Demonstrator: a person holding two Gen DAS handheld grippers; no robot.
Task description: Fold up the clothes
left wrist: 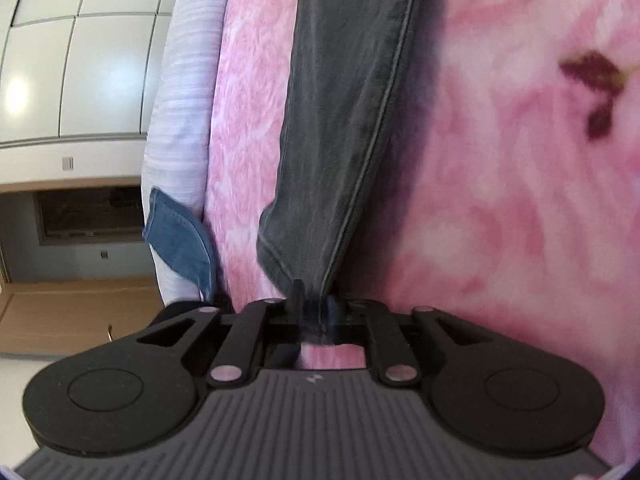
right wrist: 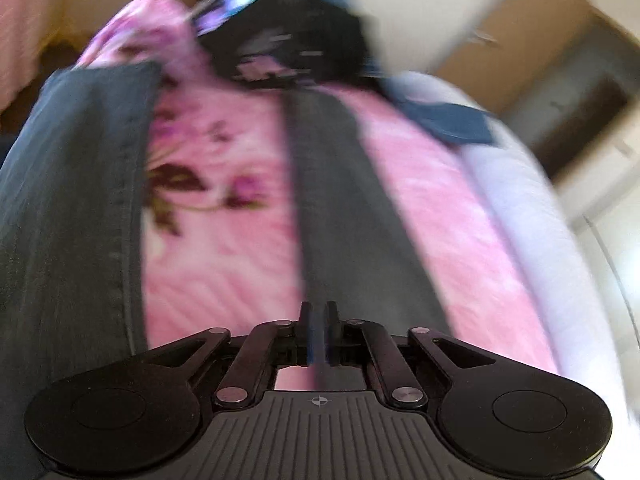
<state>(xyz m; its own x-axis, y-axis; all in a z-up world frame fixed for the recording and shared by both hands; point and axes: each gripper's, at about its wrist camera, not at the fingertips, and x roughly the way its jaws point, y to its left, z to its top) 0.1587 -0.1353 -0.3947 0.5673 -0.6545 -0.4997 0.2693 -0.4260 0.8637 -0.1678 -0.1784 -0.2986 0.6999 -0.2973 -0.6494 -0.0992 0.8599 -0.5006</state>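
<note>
Two handheld grippers pinch a pair of dark grey jeans stretched over a pink floral blanket on a bed. Nearest the left wrist camera, the left gripper has its jaws drawn together on the hem of one trouser leg, the denim bunched into a narrow pleat between them and running away up the blanket, its raised side seam plain to see. The right gripper likewise stands nearly closed, with a thin edge of cloth between its fingers; the grey leg stretches ahead from it, though motion blur leaves it unclear how much cloth is caught. The denim looks thick and fairly heavy, limp rather than stiff and not slippery, likely to hold a crease and to sag under its own weight when lifted; hems and the stitched seam appear the firmest places to take hold, since a pinch of the flat panel would only pull up a loose tent. The left view alone shows the hem's fold at close range, a scrap of blue denim at the edge of the pale striped mattress, and white cupboard doors beyond. The right view alone shows the second grey leg lying well apart to the left, and, farthest, a dark blurred heap with blue cloth beside it.
</note>
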